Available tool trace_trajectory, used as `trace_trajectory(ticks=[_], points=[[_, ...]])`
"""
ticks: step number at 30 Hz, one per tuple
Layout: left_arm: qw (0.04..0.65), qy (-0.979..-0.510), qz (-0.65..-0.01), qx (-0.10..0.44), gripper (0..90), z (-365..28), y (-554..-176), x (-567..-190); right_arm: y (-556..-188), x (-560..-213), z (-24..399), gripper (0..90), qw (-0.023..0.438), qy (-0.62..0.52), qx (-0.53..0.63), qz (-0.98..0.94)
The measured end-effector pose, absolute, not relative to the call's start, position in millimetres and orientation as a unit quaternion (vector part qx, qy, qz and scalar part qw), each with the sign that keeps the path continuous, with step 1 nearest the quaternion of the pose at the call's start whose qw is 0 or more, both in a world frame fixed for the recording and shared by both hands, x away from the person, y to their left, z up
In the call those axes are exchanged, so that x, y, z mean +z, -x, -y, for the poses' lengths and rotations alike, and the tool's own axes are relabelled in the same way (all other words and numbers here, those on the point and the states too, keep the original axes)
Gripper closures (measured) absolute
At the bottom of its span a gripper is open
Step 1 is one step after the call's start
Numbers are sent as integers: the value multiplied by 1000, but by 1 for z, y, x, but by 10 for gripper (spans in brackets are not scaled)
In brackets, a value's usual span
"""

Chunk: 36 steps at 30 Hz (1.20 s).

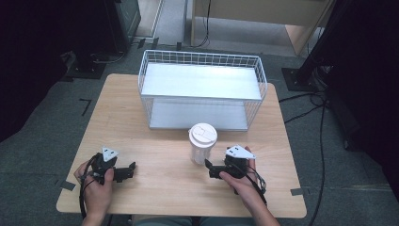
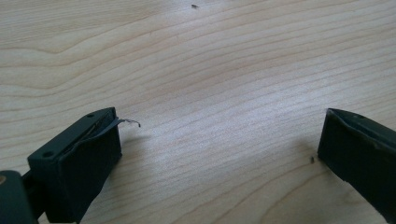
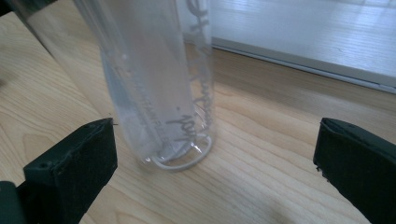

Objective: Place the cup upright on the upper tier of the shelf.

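A clear cup [image 1: 202, 143] with a white lid is standing upright on the counter [image 1: 155, 188], just in front of the white wire rack [image 1: 203, 89] and apart from it. The right gripper [image 1: 210, 168] is lying low on the counter, just beside the cup's base, with its jaws spread wide and nothing between them. In the right gripper view, the cup [image 3: 159, 88] is rising just ahead of the jaws, nearer the left one, and not touching either; the rack's lower shelf [image 3: 322, 42] is showing behind it.

The left gripper [image 1: 130, 170] is resting on the counter well apart from the cup, toward the left edge. Its jaws are also standing wide apart, with bare wood [image 2: 210, 93] between them.

Judging from this, the work is sitting at its very start: the cup is not yet grasped or lifted, and both shelves of the rack are lying bare. The reach toward the cup looks nearly done. What is likely remaining is closing on the cup, lifting it while keeping it upright, and setting it down, probably in the rack.
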State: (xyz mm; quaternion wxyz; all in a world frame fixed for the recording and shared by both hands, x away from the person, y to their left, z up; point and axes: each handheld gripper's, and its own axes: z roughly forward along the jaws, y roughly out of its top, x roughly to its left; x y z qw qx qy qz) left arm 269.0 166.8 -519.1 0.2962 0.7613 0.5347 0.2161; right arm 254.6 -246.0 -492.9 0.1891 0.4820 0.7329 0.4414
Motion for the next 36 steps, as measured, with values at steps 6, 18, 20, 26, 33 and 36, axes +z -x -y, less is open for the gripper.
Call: trace_trajectory(ticks=[6, 18, 20, 26, 33, 36], points=[[296, -761, -535, 216, 0, -167, -269, -519, -257, -492, 240, 0, 188, -476, 447, -734], [296, -761, -535, 216, 0, -167, -269, -519, -261, -486, 220, 29, 194, -463, 473, -724], [296, -761, -535, 216, 0, -167, -269, -519, -261, -484, 216, 52, 202, -461, 481, -718], [296, -761, -535, 216, 0, -167, -269, -519, -262, -480, 206, 103, 220, -461, 506, -695], [296, -761, -535, 216, 0, -167, -269, -519, -265, -473, 198, 121, 239, -460, 528, -672], [296, -761, -535, 216, 0, -167, -269, -519, -266, -471, 196, 122, 241, -461, 530, -669]])
